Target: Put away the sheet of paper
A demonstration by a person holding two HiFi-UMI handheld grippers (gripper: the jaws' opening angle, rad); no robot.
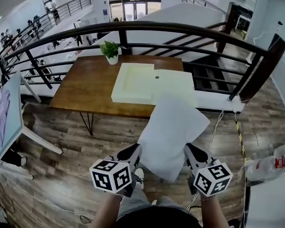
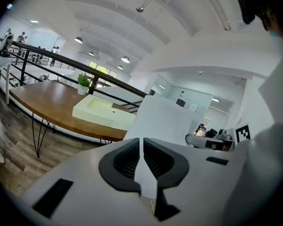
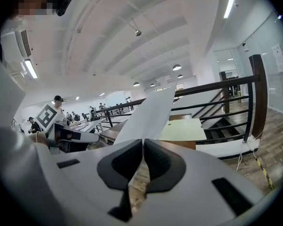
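A white sheet of paper [image 1: 172, 134] hangs in the air between my two grippers, in front of the wooden table [image 1: 85, 87]. My left gripper [image 1: 136, 149] is shut on the sheet's left edge, and my right gripper [image 1: 189, 149] is shut on its right edge. In the left gripper view the paper [image 2: 162, 119] runs out from the closed pads [image 2: 127, 161] of the left gripper [image 2: 142, 157]. The right gripper view shows the paper [image 3: 151, 112] rising from the right gripper [image 3: 143, 149]. A cream shallow tray [image 1: 135, 82] lies on the table beyond the sheet's far edge.
A potted plant [image 1: 110, 51] stands at the table's back edge. A black railing [image 1: 180, 30] curves behind the table, with stairs [image 1: 211, 68] going down at the right. A slanted board [image 1: 4, 118] stands at the left. A plastic bag [image 1: 270, 165] lies on the floor at the right.
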